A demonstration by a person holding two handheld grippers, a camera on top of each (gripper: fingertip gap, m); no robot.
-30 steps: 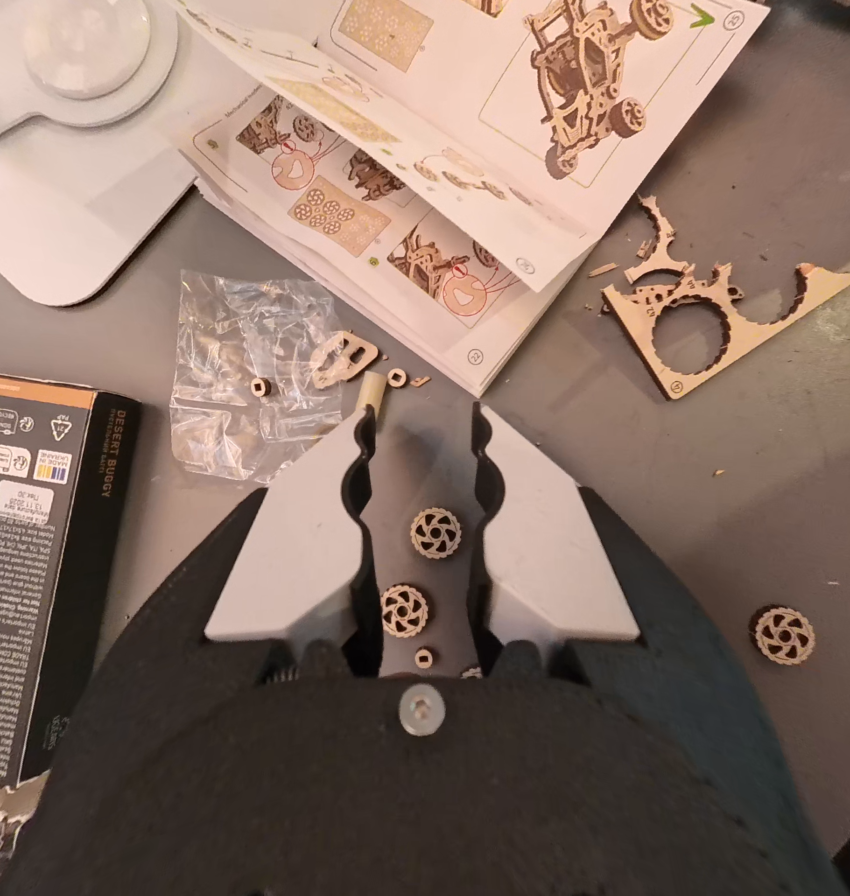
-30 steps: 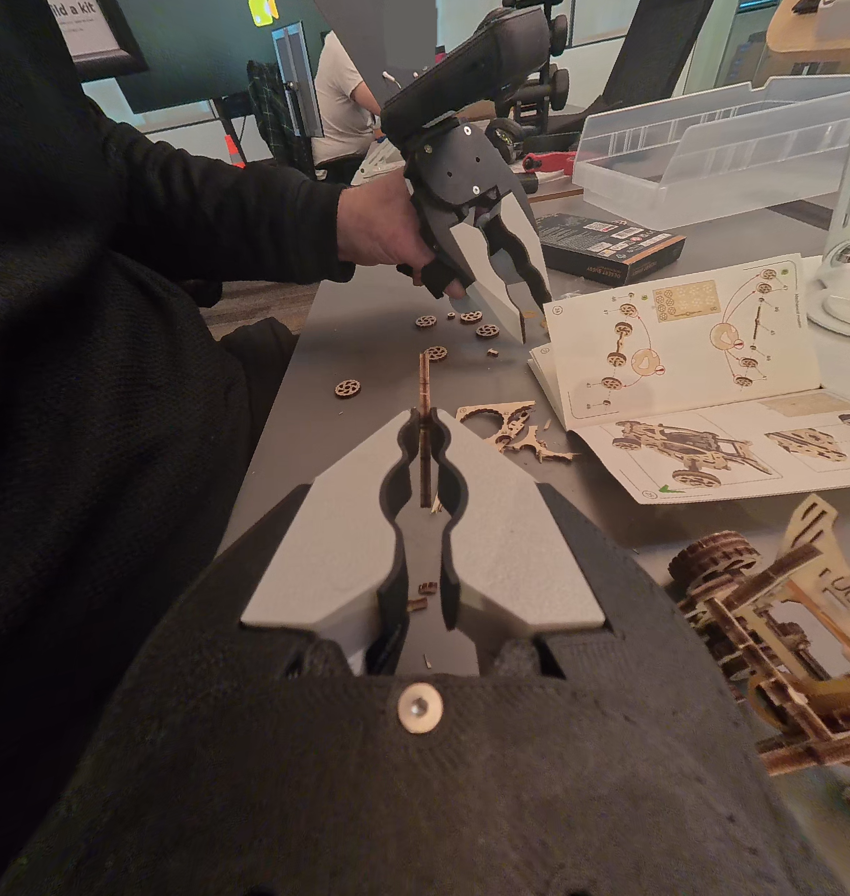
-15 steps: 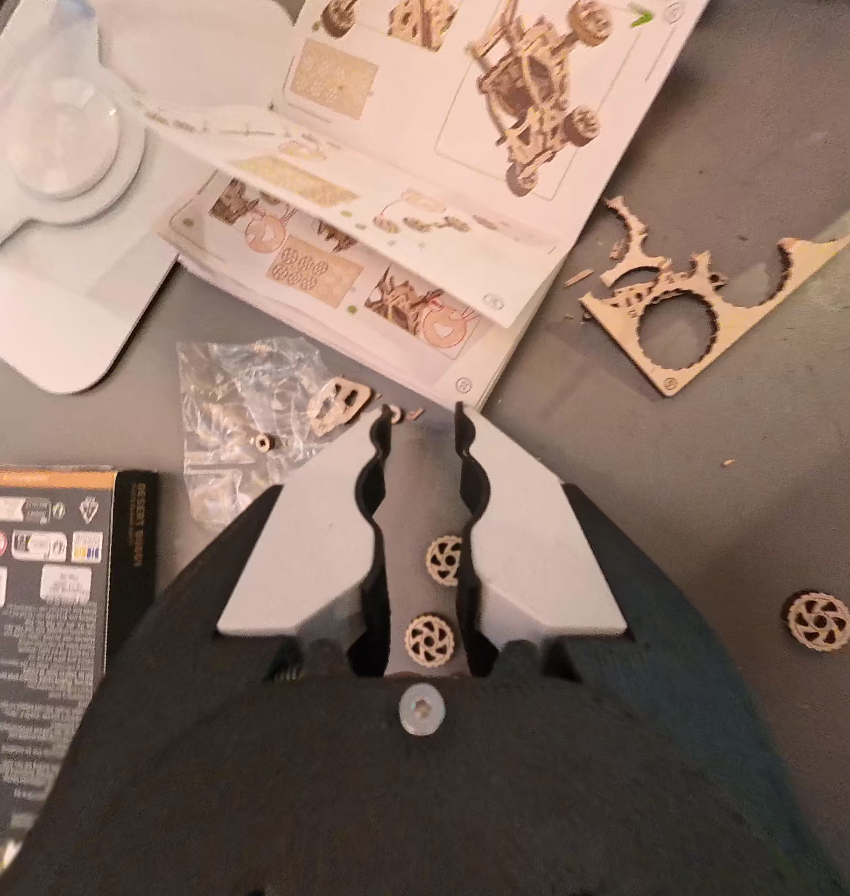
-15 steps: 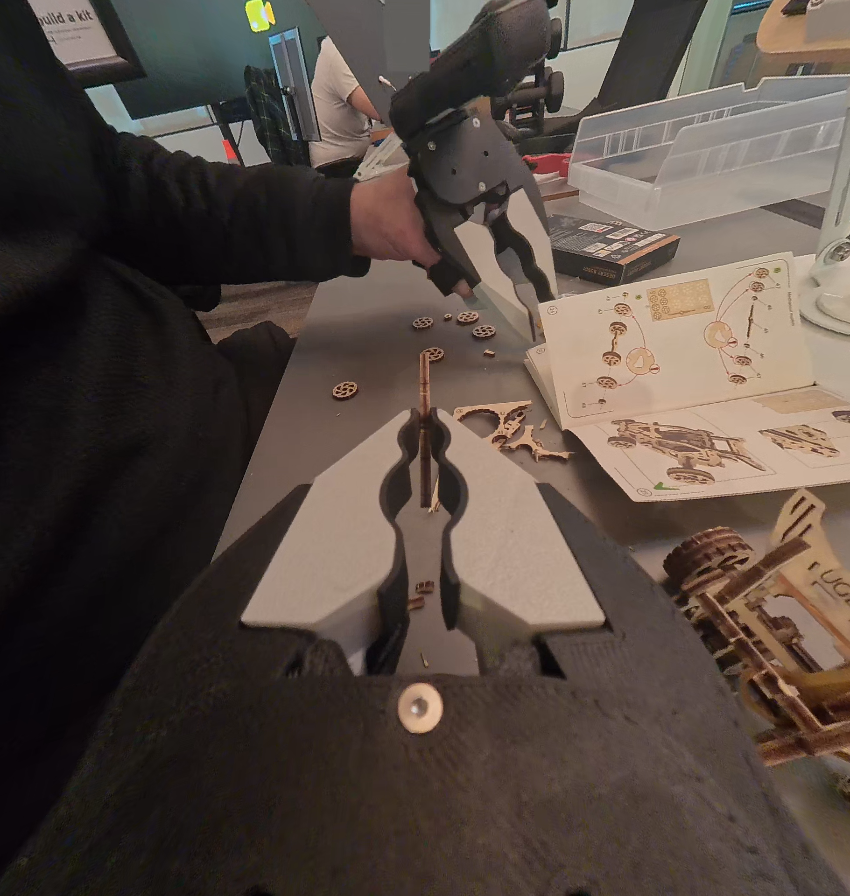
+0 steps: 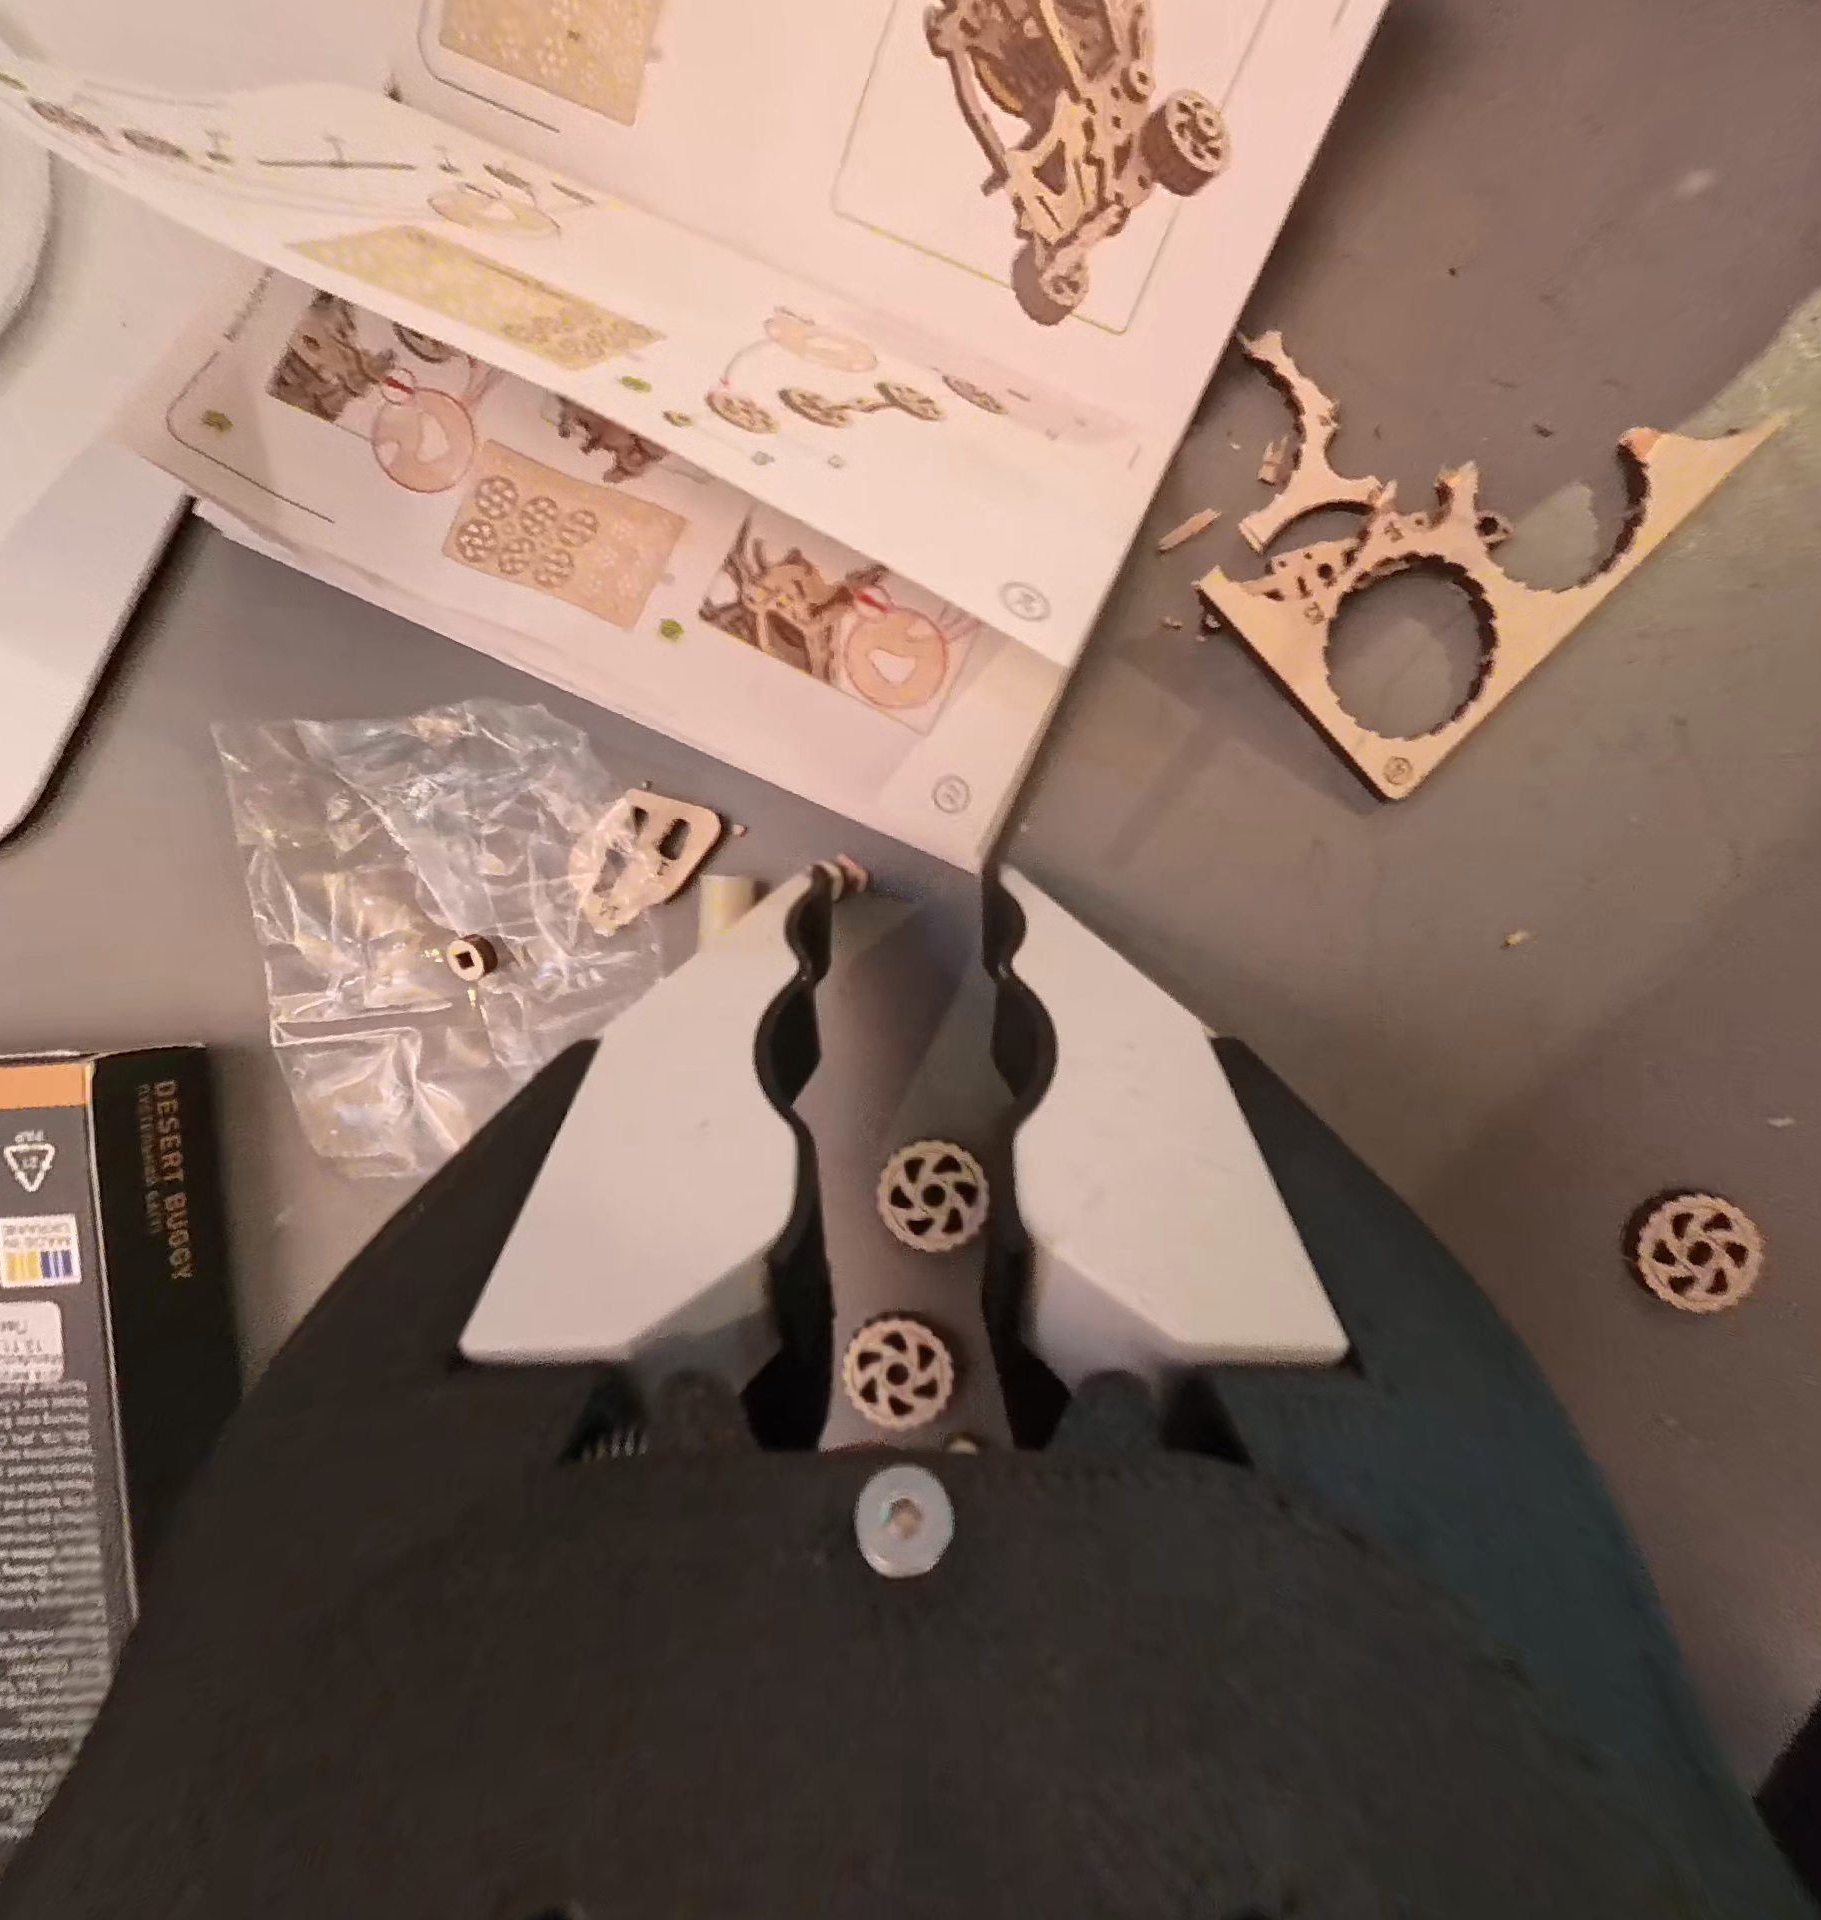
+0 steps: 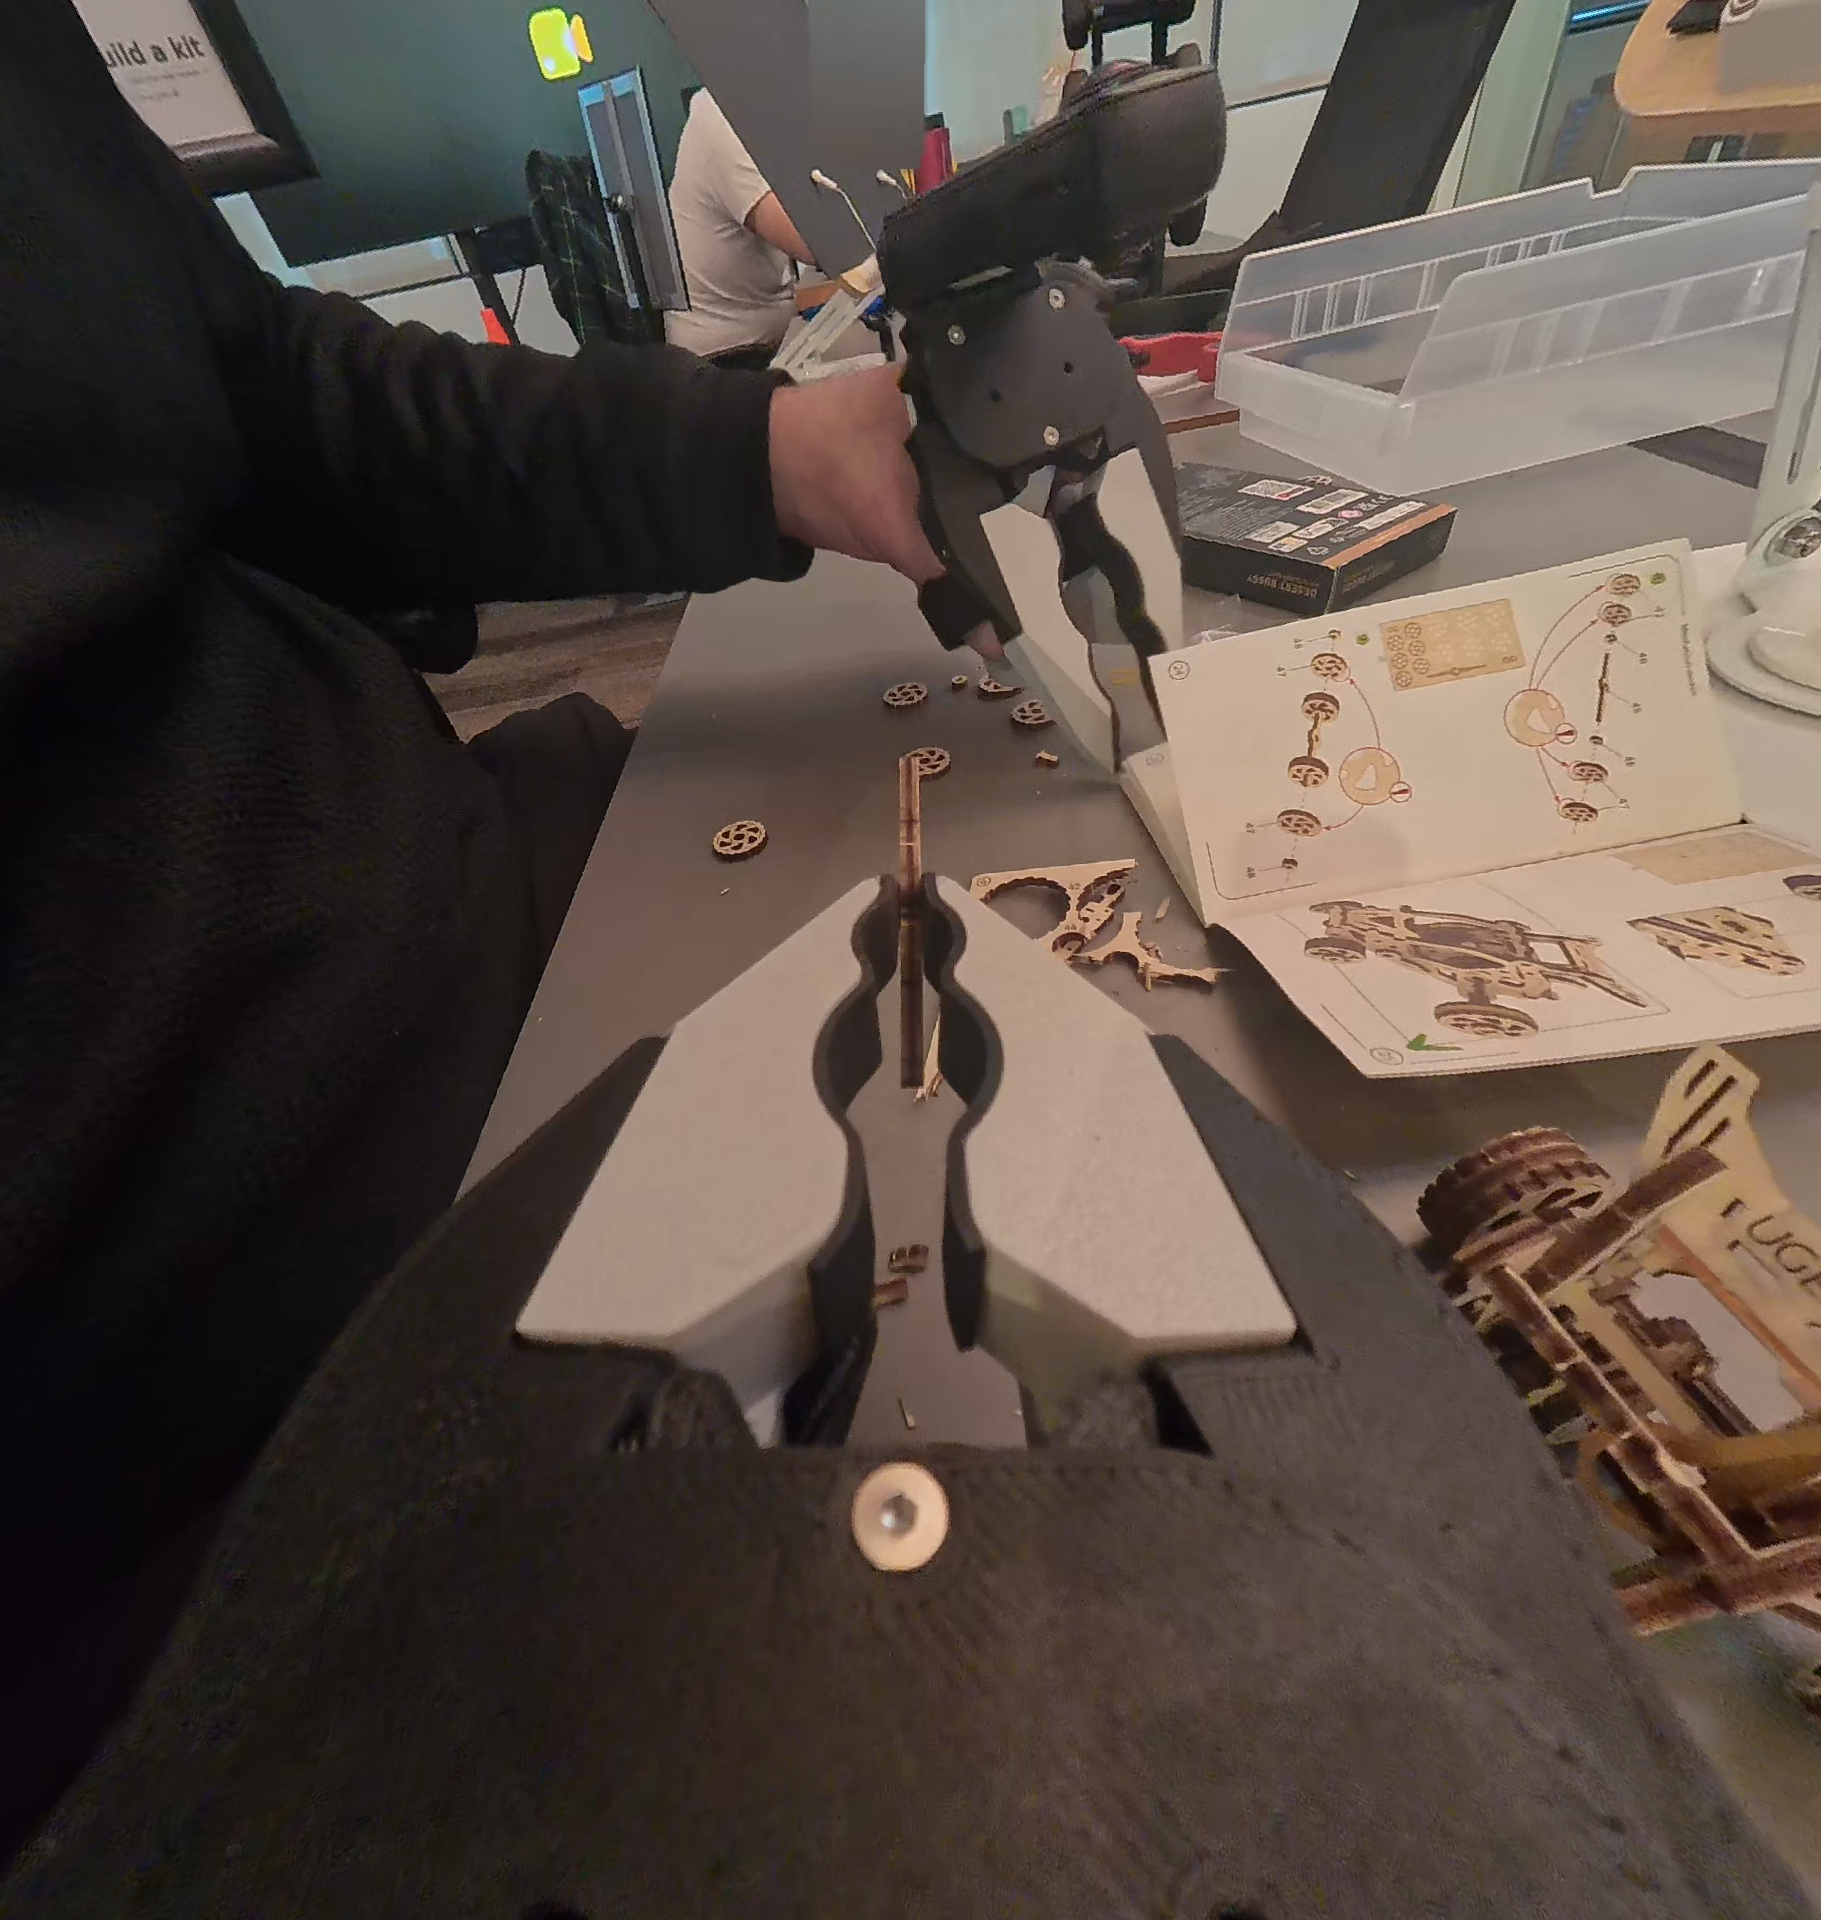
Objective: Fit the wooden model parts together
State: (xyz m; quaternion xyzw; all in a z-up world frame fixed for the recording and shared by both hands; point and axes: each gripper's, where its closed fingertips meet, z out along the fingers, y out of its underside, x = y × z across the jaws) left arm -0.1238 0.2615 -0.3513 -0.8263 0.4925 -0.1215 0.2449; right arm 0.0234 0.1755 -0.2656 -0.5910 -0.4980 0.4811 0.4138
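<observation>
My right gripper (image 6: 911, 894) is shut on a thin wooden axle stick (image 6: 907, 831) that points forward over the grey table (image 6: 781, 644). My left gripper (image 5: 901, 894) is open and empty, its tips low over the table at the corner of the instruction booklet (image 5: 677, 436). It also shows in the right wrist view (image 6: 1119, 740), held by a hand. Two small wooden gear wheels (image 5: 932, 1195) (image 5: 899, 1374) lie on the table between its fingers. A third (image 5: 1693, 1252) lies to the right. A partly built wooden buggy (image 6: 1664, 1351) stands at my right.
A wooden offcut sheet (image 5: 1405, 623) lies right of the booklet. A crumpled clear bag (image 5: 418, 935) with small wooden bits and a dark box (image 5: 33, 1351) lie to the left. Clear plastic bins (image 6: 1508, 312) and a white lamp base (image 6: 1799, 623) stand at the back. More gears (image 6: 740, 837) lie scattered. My right fingertips sit around 20 cm from my left ones.
My left gripper has drawn back and up, then come down again by the booklet's corner, its jaws a little narrower. My right gripper holds the stick still.
</observation>
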